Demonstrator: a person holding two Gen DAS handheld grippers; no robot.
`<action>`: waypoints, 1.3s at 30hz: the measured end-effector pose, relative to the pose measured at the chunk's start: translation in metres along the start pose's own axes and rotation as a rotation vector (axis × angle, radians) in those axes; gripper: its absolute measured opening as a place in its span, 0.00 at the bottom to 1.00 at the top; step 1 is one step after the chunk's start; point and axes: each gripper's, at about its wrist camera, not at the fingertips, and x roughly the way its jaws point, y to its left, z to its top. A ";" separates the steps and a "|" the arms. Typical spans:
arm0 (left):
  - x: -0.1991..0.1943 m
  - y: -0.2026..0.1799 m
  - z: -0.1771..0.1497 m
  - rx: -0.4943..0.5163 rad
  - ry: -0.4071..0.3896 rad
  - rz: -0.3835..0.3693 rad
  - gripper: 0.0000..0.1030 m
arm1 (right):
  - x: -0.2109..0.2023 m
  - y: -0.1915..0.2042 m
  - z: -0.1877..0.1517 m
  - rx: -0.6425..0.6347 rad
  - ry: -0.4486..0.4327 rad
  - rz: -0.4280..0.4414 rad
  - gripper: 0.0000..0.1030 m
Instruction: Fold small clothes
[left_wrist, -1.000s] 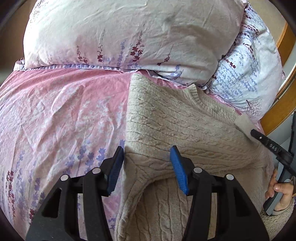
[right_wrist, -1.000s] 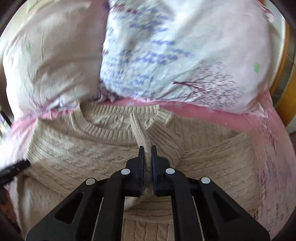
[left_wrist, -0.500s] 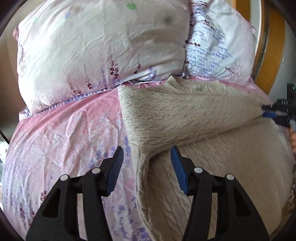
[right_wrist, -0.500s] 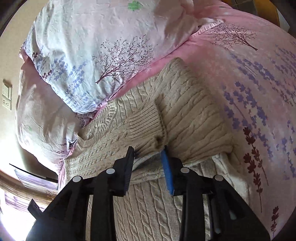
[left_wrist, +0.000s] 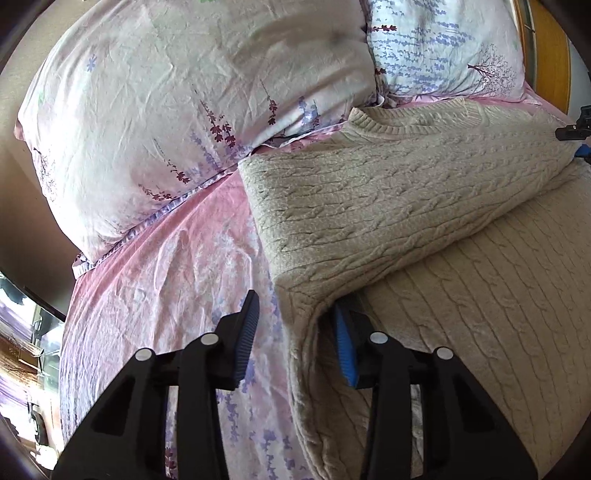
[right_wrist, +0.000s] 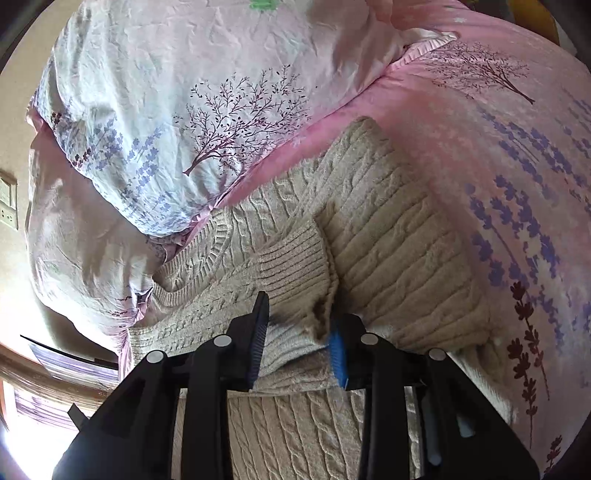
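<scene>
A beige cable-knit sweater (left_wrist: 388, 192) lies on the pink floral sheet (left_wrist: 177, 277), its neck toward the pillows. One sleeve is folded across the chest. My left gripper (left_wrist: 295, 301) straddles the sweater's folded left edge. Its jaws are closing, and the left pad stands clear over the sheet. In the right wrist view my right gripper (right_wrist: 299, 314) straddles the ribbed cuff (right_wrist: 291, 266), which lies flat on the sweater (right_wrist: 399, 258); its jaws stand apart, not squeezing the cuff. The right gripper (left_wrist: 574, 142) also shows at the left wrist view's right edge.
Two floral pillows (left_wrist: 184, 110) (left_wrist: 443, 48) lie right behind the sweater's neck. A wooden headboard (left_wrist: 550, 48) rises at the far right. Pink sheet spreads left of the sweater and, in the right wrist view, to its right (right_wrist: 517, 166).
My right gripper opened and let go of the cuff, which now lies on the sweater. Both views have rolled. My left jaws have narrowed around the sweater's edge.
</scene>
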 end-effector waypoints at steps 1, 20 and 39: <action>0.002 0.003 -0.001 -0.017 0.005 0.001 0.33 | 0.000 0.005 0.000 -0.024 -0.012 -0.007 0.17; -0.009 0.070 -0.037 -0.489 0.028 -0.125 0.50 | -0.020 0.033 -0.021 -0.223 -0.173 -0.227 0.23; -0.002 0.019 0.003 -0.371 -0.019 -0.345 0.57 | 0.003 0.067 -0.041 -0.428 -0.015 -0.109 0.55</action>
